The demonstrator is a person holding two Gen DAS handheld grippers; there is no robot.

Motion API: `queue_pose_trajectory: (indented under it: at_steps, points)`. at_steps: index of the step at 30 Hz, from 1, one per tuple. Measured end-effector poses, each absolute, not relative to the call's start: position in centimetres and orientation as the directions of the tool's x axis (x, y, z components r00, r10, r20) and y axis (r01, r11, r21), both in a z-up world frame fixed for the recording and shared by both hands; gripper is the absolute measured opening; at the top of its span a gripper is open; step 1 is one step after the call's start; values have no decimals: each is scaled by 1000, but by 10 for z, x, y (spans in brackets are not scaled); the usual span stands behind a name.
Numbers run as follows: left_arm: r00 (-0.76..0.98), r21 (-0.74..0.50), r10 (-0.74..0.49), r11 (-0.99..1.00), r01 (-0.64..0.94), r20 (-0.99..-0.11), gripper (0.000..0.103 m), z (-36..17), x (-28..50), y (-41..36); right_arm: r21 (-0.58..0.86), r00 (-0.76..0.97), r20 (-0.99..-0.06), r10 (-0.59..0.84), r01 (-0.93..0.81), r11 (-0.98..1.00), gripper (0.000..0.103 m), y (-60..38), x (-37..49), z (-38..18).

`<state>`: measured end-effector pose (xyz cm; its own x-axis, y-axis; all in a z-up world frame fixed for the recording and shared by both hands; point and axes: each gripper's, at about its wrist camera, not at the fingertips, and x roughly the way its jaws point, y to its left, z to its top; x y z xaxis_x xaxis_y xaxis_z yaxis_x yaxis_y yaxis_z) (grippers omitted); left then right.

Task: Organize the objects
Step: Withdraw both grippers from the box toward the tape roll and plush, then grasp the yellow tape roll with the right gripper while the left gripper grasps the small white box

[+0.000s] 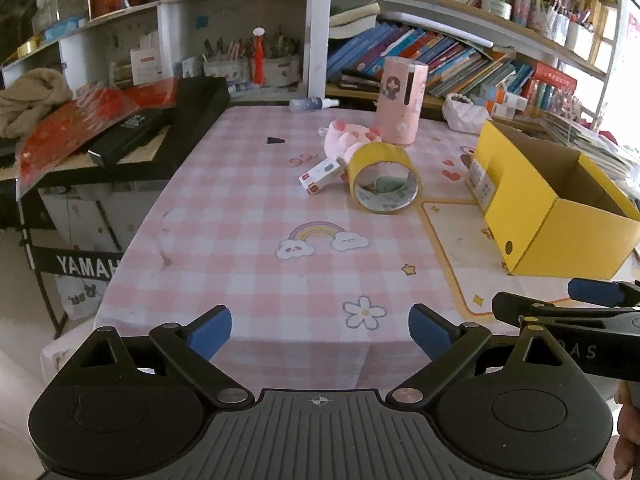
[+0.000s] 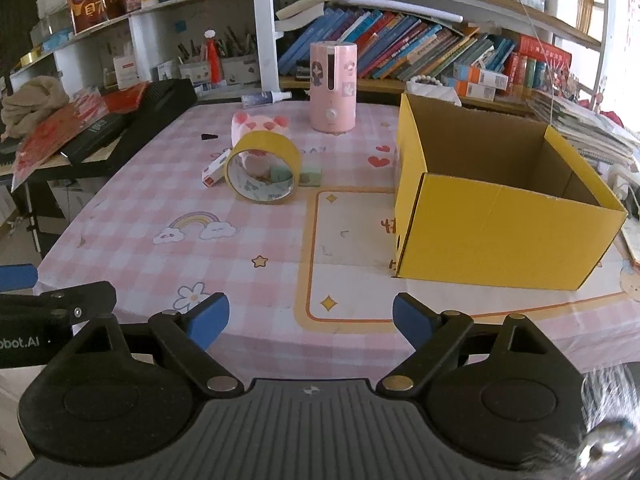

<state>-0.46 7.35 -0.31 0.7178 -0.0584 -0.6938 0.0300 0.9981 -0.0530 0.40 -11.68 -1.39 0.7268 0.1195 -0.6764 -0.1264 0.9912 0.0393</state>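
A yellow tape roll [image 1: 385, 178] [image 2: 262, 168] stands on edge mid-table. Behind it lie a pink plush toy [image 1: 347, 140] [image 2: 260, 123], a small white-and-red box [image 1: 322, 175] [image 2: 214, 169] and a small green block [image 2: 310, 178]. An open, empty yellow cardboard box [image 1: 552, 196] [image 2: 492, 208] sits at the right. My left gripper [image 1: 320, 334] is open and empty over the table's near edge. My right gripper [image 2: 311, 324] is open and empty, near the front edge, left of the box.
A pink cylindrical humidifier [image 1: 400, 100] [image 2: 332, 86] stands at the back, with a small spray bottle [image 1: 314, 103] [image 2: 266, 98] near it. A black keyboard case with red bags [image 1: 120, 128] lies left of the table. Bookshelves [image 2: 420, 52] line the back.
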Motion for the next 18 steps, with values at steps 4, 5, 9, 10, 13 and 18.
queue_pose_trajectory:
  at_steps: [4,5,9,10,13,18]
  points:
    - [712,-49,-38,999,5,-701,97,-6,9,77,49,719,-682,133,-137,989,89,-115,20,-17]
    - [712,-46,-31,999,-2,-702,97,-6,13,77,51,718,-682,138,-141,989,89,-114,25,-17]
    - [712,-60,-23,998,-27,-702,97,-6,32,80,51,716,-681,156,-166,985,88,-111,47,-16]
    - [712,-69,-24,997,-34,-702,97,-6,37,81,50,717,-679,160,-172,984,87,-110,53,-16]
    - [714,-91,-35,995,-40,-700,97,-8,53,82,54,718,-674,176,-189,980,86,-110,72,-16]
    - [707,-81,-26,996,-45,-706,97,-14,80,79,65,709,-676,203,-217,974,79,-108,108,-18]
